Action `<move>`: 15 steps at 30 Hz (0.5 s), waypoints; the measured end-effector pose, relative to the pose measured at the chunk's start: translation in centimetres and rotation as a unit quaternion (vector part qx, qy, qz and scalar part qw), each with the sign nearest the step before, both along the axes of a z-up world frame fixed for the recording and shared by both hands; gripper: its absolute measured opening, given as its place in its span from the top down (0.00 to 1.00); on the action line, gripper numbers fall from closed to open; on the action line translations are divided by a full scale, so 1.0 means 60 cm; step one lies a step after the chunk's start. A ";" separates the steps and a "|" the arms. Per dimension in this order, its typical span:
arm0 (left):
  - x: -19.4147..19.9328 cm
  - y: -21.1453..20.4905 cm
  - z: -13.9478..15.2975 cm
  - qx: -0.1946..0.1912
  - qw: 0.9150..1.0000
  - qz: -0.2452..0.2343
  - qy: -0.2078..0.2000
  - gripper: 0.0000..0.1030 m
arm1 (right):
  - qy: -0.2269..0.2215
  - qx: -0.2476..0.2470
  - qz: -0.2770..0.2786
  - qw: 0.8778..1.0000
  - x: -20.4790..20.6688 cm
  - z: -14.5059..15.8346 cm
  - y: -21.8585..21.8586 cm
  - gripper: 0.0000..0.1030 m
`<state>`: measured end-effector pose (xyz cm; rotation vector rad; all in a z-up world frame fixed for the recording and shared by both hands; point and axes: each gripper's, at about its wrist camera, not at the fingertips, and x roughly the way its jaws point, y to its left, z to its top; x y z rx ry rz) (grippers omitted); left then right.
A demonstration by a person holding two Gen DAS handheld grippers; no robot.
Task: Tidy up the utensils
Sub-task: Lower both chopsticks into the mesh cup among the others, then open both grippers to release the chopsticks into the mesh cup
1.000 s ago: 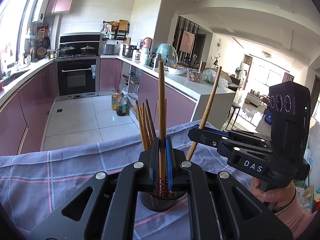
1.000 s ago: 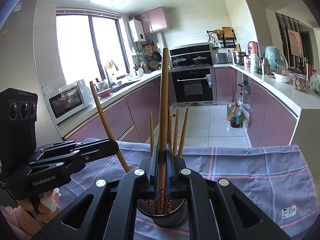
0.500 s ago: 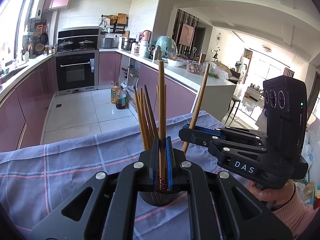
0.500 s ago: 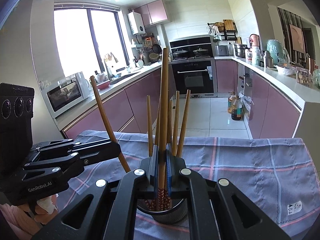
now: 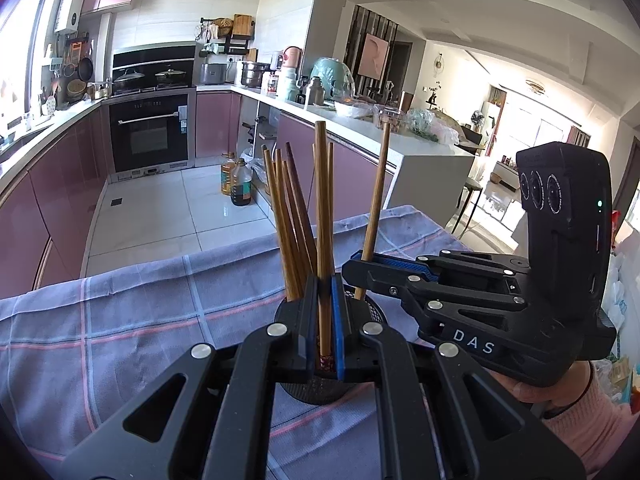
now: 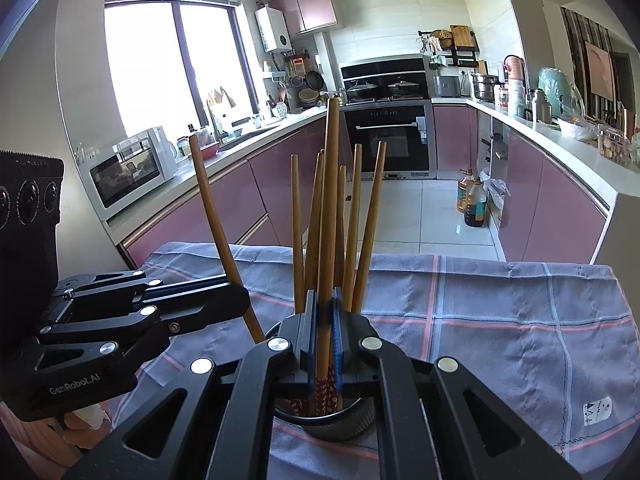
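A dark mesh utensil cup (image 5: 370, 312) (image 6: 340, 424) stands on a blue checked cloth (image 5: 140, 320) and holds several wooden chopsticks (image 5: 290, 216) (image 6: 356, 216). My left gripper (image 5: 325, 320) is shut on one upright chopstick (image 5: 322, 208), its patterned lower end inside the cup. My right gripper (image 6: 326, 336) is shut on another chopstick (image 6: 330, 184), also with its end in the cup. In the left wrist view the right gripper (image 5: 360, 264) holds its chopstick (image 5: 378, 192) at the cup's right rim. In the right wrist view the left gripper (image 6: 236, 300) holds its chopstick (image 6: 212, 216) at the left.
The cloth (image 6: 500, 320) covers the table up to its far edge. Beyond it lie a tiled kitchen floor, pink cabinets (image 6: 556, 208), an oven (image 5: 150, 132) and oil bottles (image 5: 238, 180) on the floor. A microwave (image 6: 132, 168) stands on the left counter.
Both grippers have sunk lower with their chopsticks, so the patterned ends now sit deeper in the cup. Both jaws stay shut.
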<state>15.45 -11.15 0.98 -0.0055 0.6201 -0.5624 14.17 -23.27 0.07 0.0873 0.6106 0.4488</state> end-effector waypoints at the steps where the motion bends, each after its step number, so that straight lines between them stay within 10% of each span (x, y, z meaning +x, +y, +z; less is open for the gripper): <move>1: 0.000 -0.001 0.000 0.000 1.000 0.000 0.000 0.93 | 0.002 -0.002 0.001 1.000 0.001 -0.002 0.001 0.94; 15: 0.047 -0.001 -0.019 0.012 1.000 0.011 0.015 0.92 | 0.017 -0.001 -0.002 1.000 0.026 -0.014 0.004 0.93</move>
